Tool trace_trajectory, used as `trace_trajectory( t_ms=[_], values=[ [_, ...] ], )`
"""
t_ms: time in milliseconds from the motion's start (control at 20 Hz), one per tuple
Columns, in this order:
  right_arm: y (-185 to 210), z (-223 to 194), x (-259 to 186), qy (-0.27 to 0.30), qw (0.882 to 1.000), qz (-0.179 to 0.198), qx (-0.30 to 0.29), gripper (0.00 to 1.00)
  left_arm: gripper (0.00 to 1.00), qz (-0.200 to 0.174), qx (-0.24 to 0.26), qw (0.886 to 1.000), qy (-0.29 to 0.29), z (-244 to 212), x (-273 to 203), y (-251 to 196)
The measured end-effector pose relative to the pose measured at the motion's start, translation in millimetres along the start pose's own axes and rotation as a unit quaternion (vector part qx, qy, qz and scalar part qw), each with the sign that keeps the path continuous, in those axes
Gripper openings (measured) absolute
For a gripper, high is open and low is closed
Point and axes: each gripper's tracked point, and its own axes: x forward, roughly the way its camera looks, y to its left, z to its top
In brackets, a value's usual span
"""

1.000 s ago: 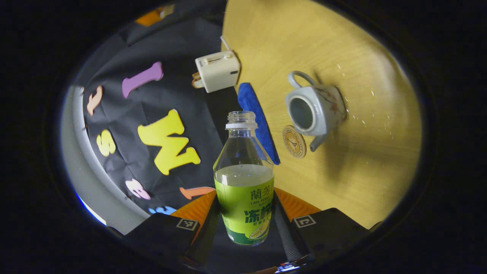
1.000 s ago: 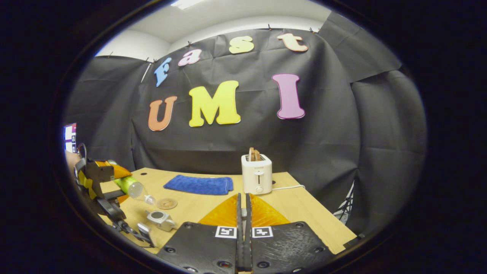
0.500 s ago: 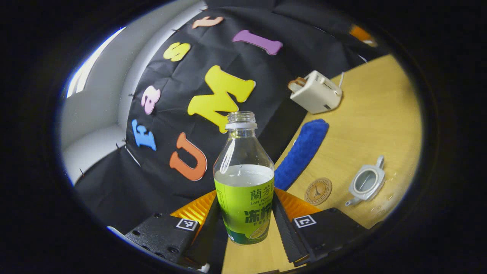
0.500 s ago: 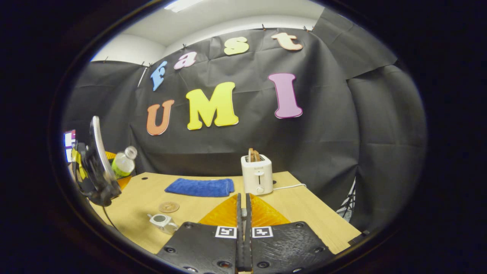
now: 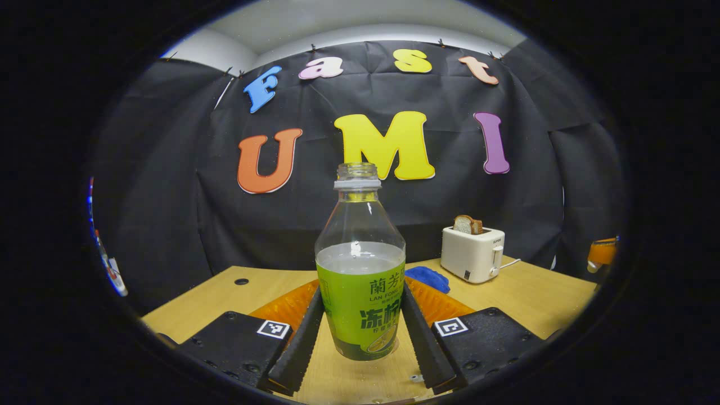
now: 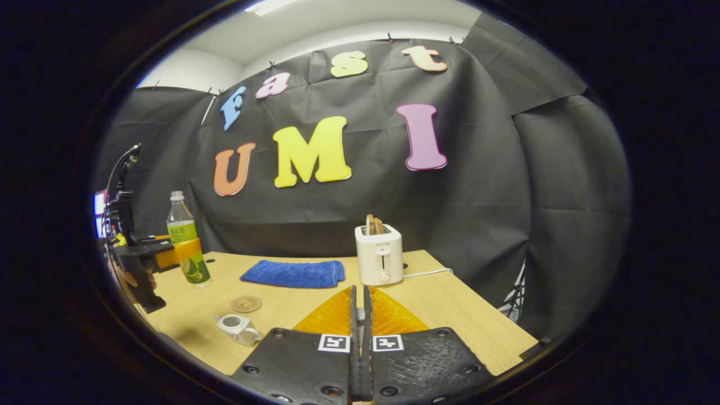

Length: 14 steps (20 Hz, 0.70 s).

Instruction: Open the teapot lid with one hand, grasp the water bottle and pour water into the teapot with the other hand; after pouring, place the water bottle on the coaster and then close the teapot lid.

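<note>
The water bottle (image 5: 360,281) stood upright, capless and partly full, with the left gripper (image 5: 360,337) clamped on its labelled lower half, both jaws pressing its sides. In the right gripper view the bottle (image 6: 187,242) was at the far left of the table (image 6: 450,315), its base at or just above the tabletop; contact could not be judged. The coaster (image 6: 246,304) lay to its right and nearer, with the lidless teapot (image 6: 238,328) nearer still. A blue towel (image 6: 292,273) and a white toaster (image 6: 379,261) holding bread sat toward the far edge. The right gripper (image 6: 360,343) had its jaws closed together, apparently on nothing.
</note>
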Motion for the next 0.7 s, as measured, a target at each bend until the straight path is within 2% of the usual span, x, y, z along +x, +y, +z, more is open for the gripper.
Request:
trace_trajectory(
  t_ms=[100,300,700],
  values=[
    [-4,-3,4,0.003,1.000,-0.008,0.004,0.00,0.79,-0.011,-0.020,1.000,-0.005,-14,25,-4],
    [-6,-10,8,0.010,1.000,-0.015,0.005,0.00,0.79,-0.009,-0.034,0.999,0.017,-43,57,-3],
    [-6,-17,14,0.020,1.000,-0.014,0.007,0.00,0.79,-0.018,-0.026,0.999,0.044,-89,78,-7]
  ],
)
